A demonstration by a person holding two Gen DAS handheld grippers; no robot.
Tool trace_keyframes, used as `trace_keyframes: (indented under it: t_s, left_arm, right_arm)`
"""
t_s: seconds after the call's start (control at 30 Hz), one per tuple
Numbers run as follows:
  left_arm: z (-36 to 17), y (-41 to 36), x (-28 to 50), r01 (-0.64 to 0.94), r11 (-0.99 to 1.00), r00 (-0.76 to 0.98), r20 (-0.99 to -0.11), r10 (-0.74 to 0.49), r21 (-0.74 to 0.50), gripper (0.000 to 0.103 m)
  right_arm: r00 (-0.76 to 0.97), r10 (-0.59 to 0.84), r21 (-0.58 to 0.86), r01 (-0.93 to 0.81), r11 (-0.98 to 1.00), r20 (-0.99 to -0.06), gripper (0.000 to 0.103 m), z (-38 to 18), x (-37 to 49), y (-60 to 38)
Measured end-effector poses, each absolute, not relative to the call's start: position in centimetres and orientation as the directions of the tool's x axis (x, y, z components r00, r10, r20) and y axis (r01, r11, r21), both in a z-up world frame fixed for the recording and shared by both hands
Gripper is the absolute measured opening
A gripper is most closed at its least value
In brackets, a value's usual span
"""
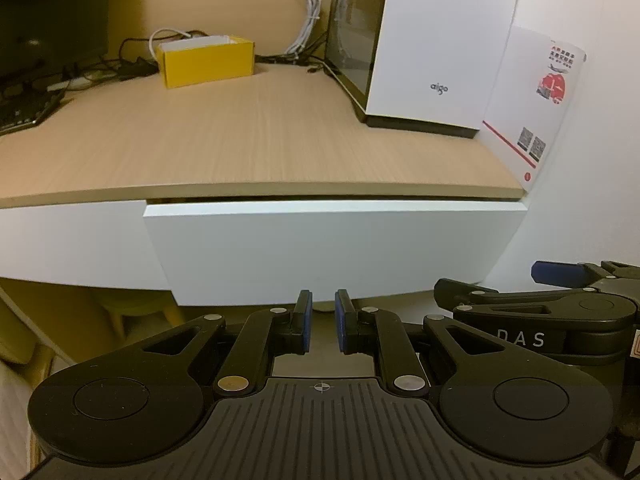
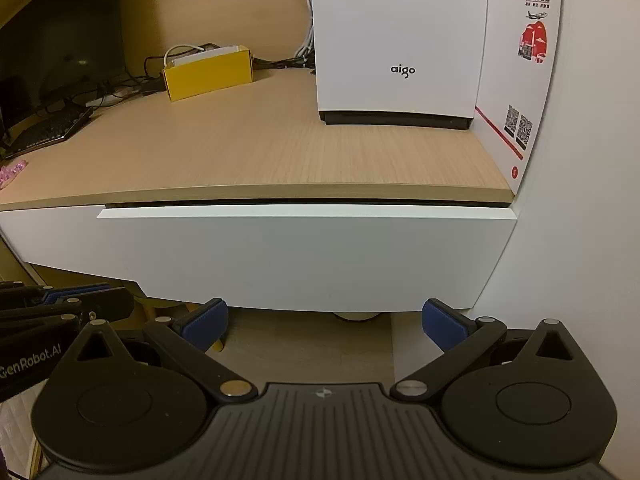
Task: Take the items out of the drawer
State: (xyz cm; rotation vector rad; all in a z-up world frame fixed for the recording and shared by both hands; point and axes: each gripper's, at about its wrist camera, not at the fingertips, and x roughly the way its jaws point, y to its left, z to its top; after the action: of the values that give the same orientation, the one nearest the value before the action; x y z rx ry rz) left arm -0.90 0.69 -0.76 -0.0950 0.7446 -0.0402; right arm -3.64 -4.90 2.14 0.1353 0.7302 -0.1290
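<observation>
The wooden desktop (image 2: 248, 148) was the biggest thing in view, and everything else is placed against it here. Directly beneath its front edge sat the white drawer (image 2: 304, 256), pushed in or very nearly so, with only a thin dark slit showing under the desktop; its inside could not be seen, so what it held could not be told. By my judgement the task had barely begun: the drawer had yet to be pulled out and no item had been lifted. On the desktop's right rear stood a white aigo case (image 2: 400, 40), with a printed card (image 2: 524, 72) leaning at the desktop's right edge against the wall. At the desktop's back sat an open yellow box (image 2: 208, 74) with what looked like white paper or a cable inside, tangled cables just beside it; a dark monitor (image 2: 60, 48) and keyboard (image 2: 48, 132) occupied the desktop's left. Below the desktop and in front of the drawer's lower edge, the right gripper (image 2: 324, 326) stood spread wide and grasping nothing, while the left gripper (image 1: 323, 322) was nearly clenched, a narrow gap between its blue pads and nothing held.
</observation>
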Motion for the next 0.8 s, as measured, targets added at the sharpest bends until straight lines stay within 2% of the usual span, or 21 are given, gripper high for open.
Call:
trace_keyframes:
  t_s: [0.8]
  left_arm:
    - [-0.95,0.79,0.01,0.05,0.992,0.715,-0.69,-0.116,-0.115,0.015]
  right_arm:
    - [0.721,-0.08,0.086,0.191,0.978,-0.688,0.103,2.32,-3.4,-5.63]
